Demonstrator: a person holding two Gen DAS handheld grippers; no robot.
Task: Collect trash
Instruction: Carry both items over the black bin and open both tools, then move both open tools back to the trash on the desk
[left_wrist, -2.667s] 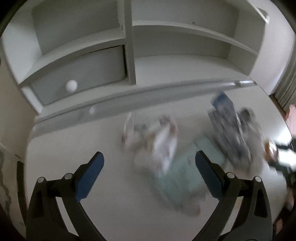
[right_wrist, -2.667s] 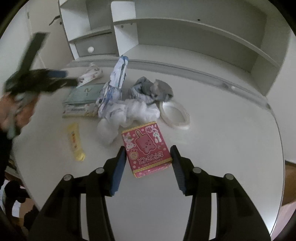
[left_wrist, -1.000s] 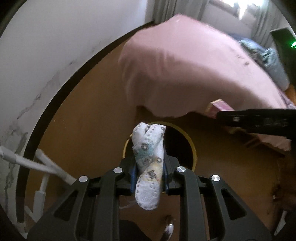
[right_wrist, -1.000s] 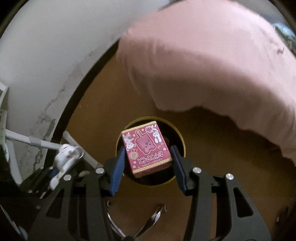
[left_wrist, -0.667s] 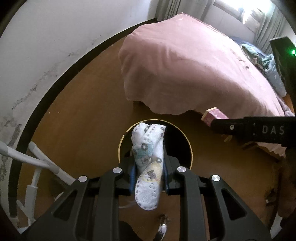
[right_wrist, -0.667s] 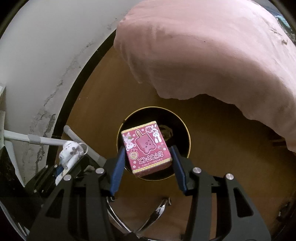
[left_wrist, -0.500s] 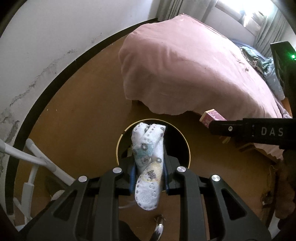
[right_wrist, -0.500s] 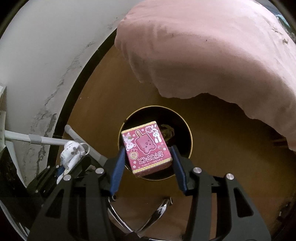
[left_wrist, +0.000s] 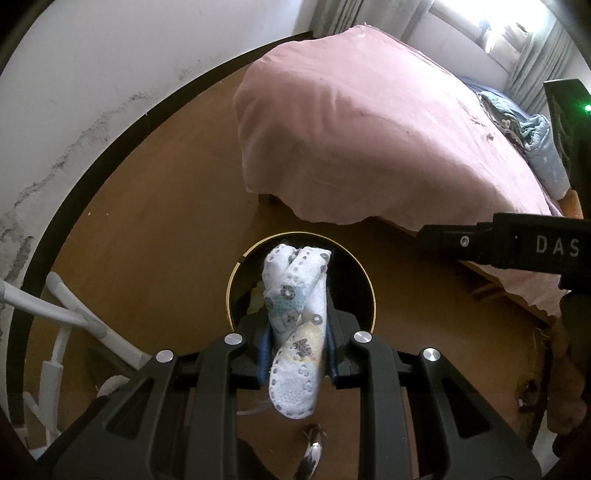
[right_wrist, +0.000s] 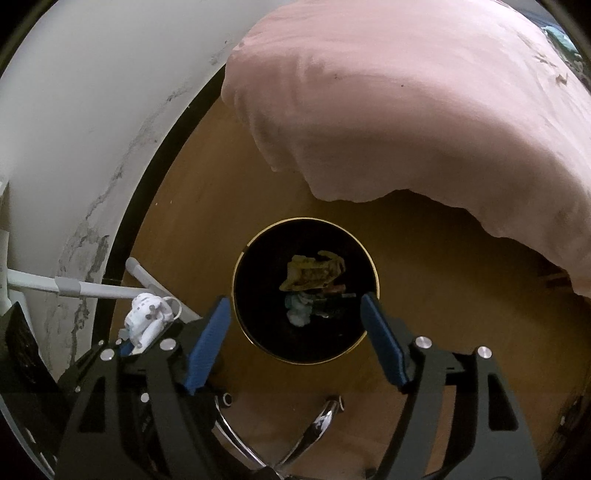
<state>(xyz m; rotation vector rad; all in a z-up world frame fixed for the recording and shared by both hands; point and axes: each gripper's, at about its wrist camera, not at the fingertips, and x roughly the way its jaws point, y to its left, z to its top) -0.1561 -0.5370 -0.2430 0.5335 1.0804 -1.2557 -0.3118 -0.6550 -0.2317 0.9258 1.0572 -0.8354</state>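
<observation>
My left gripper (left_wrist: 295, 350) is shut on a white patterned wrapper (left_wrist: 297, 325) and holds it above a round black bin with a gold rim (left_wrist: 354, 258) on the floor. My right gripper (right_wrist: 295, 332) is open and empty above the same bin (right_wrist: 255, 332). Yellow and pale crumpled trash (right_wrist: 312, 275) lies in the bin's bottom. The left gripper with its wrapper (right_wrist: 146, 319) shows at the lower left of the right wrist view. The right gripper's arm (left_wrist: 517, 247) crosses the right of the left wrist view.
A bed with a pink cover (left_wrist: 388, 129) stands beyond the bin. A white wall with a dark baseboard (left_wrist: 110, 147) curves along the left. White frame legs (right_wrist: 74, 288) and chrome chair legs (right_wrist: 325, 417) stand near the bin on the brown floor.
My right gripper has opened and the pink box it held is gone from between its fingers. The left gripper still holds the wrapper over the bin.
</observation>
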